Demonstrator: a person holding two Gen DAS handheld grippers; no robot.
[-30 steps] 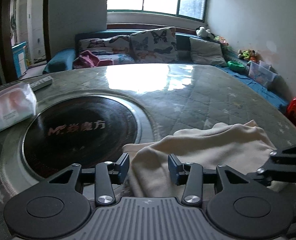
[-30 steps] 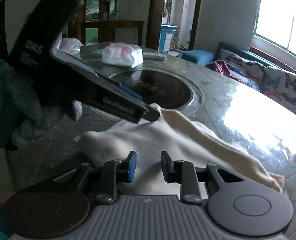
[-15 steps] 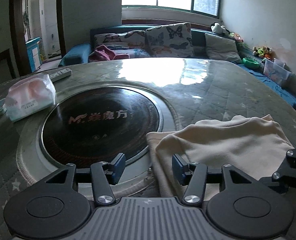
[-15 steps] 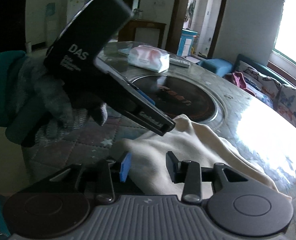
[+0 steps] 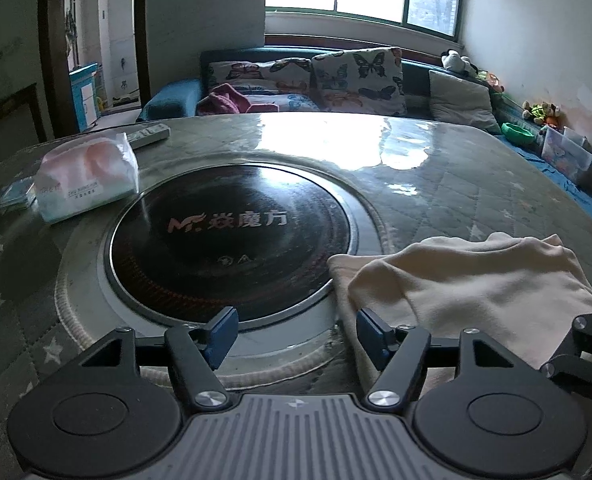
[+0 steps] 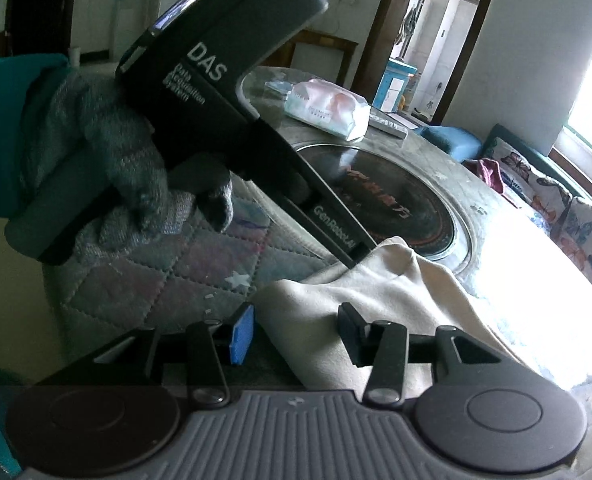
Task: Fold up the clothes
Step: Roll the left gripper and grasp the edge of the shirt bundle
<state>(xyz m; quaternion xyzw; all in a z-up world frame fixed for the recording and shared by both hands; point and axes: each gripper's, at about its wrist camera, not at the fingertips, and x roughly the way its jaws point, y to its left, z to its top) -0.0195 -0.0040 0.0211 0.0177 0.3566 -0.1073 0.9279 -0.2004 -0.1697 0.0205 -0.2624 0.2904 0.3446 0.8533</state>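
Note:
A folded cream garment [image 5: 468, 284] lies on the quilted table, to the right of the black round hotplate [image 5: 231, 236]. My left gripper [image 5: 296, 334] is open and empty, with its right finger at the garment's left edge. My right gripper [image 6: 296, 332] is open and empty, its jaws standing on either side of the garment's [image 6: 380, 304] near corner. The left gripper's body [image 6: 231, 92], held in a gloved hand, shows in the right wrist view with its tip at the garment's far edge.
A pack of tissues [image 5: 87, 176] and a remote [image 5: 147, 136] lie at the table's far left. A sofa with butterfly cushions [image 5: 356, 80] stands behind the table. A plastic box [image 5: 564, 156] and toys sit along the right wall.
Both grippers have opened wider. The left gripper has shifted left and back, so the garment now sits further right in its view. The right gripper has drawn back a little.

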